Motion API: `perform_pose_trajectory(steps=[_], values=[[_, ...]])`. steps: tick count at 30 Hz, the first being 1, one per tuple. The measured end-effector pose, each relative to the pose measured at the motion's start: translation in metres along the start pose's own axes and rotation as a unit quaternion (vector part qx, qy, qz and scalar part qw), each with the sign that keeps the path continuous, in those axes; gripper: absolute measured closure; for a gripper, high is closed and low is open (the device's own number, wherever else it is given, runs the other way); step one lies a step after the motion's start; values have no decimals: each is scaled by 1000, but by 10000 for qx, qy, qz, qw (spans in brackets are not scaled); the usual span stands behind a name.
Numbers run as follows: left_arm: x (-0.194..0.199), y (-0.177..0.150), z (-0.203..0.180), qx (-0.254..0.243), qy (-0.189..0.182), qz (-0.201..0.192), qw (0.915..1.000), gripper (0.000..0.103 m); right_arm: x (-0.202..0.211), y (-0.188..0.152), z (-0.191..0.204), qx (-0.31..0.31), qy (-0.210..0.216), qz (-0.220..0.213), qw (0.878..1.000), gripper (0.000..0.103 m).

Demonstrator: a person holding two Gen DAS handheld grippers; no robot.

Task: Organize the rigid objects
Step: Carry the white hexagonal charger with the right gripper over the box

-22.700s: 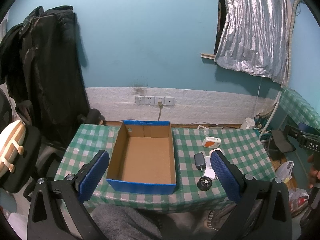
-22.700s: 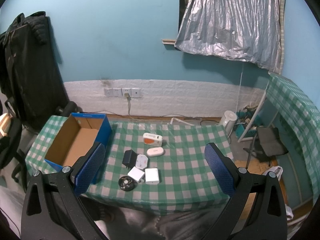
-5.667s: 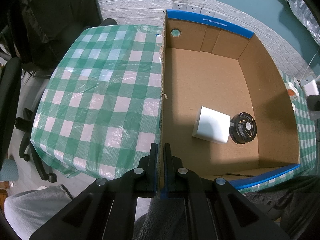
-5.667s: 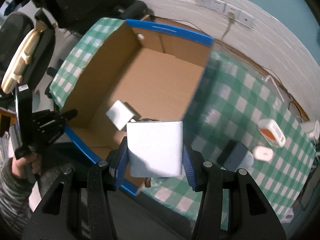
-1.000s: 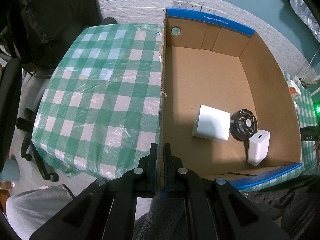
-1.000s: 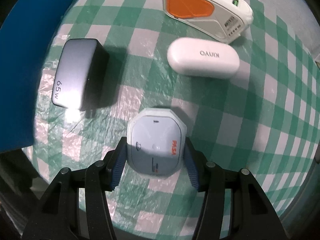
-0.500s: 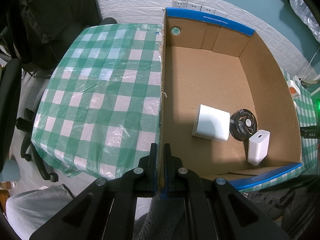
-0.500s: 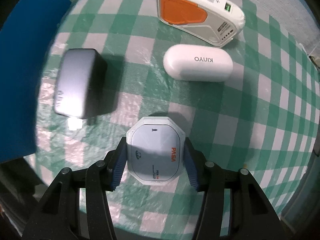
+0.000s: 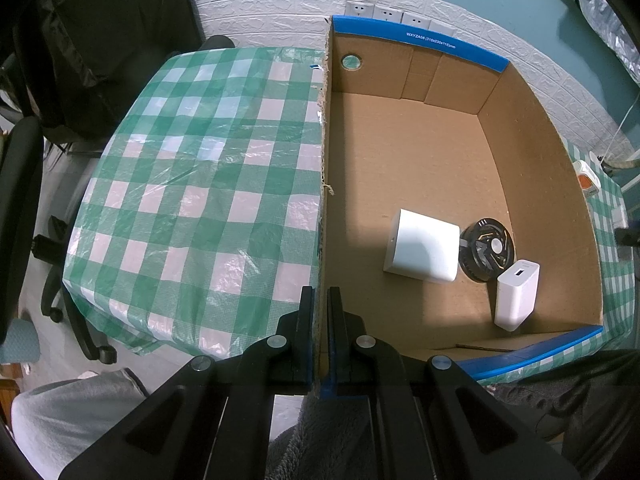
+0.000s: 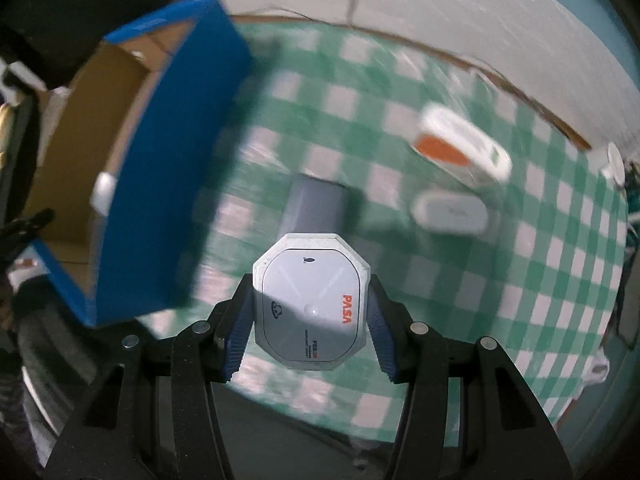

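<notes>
- The left gripper is clamped on the near end of the left wall of the cardboard box, one jaw outside and one inside, with only the wall's thickness between them.
- The box stands on a table covered with a green-and-white checked cloth; its rim is edged in blue on the far and near walls.
- On the box floor, toward the near right corner, lie three items: a white square block, a black round disc touching the block's right side, and a white charger standing upright just near of the disc (a port shows on its top face).
- The right gripper grasps a white octagonal device, marked "PASA" in orange; the blue pads press on its left and right sides. Its jaws have just been closing, with the device between them.
- The device is held clear above the cloth, to the right of the box's blue outer wall (the right wrist view is motion-blurred, so detail of the surroundings is poor).
- Remaining on the cloth, right of the box: a grey adapter just beyond the held device, a white oval case further right, and a white-and-orange unit beyond the case, toward the far edge.
- The three items on the cloth sit apart from each other; none touches the box.
</notes>
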State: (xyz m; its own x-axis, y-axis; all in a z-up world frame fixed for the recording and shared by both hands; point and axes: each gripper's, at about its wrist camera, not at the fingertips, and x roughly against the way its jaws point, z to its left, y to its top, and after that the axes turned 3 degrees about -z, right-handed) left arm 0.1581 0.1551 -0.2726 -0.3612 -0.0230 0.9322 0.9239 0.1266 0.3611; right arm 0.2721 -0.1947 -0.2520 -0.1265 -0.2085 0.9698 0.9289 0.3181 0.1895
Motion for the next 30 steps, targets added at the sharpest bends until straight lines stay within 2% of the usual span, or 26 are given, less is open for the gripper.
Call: perform_pose_trajectory(steps=[6, 13, 20, 30], values=[[0, 0, 0, 0, 1, 1, 10000, 99, 15, 21, 72, 480, 226, -181, 9984, 50], [0, 0, -1, 2, -14, -1, 10000, 99, 7, 43, 123, 891, 321, -197, 9953, 50], [0, 0, -2, 10, -26, -6, 10000, 99, -12, 54, 150, 1083, 331, -57, 9936, 50], [0, 0, -3, 6, -39, -15, 10000, 99, -38, 49, 174, 1366, 307, 73, 9901, 50]])
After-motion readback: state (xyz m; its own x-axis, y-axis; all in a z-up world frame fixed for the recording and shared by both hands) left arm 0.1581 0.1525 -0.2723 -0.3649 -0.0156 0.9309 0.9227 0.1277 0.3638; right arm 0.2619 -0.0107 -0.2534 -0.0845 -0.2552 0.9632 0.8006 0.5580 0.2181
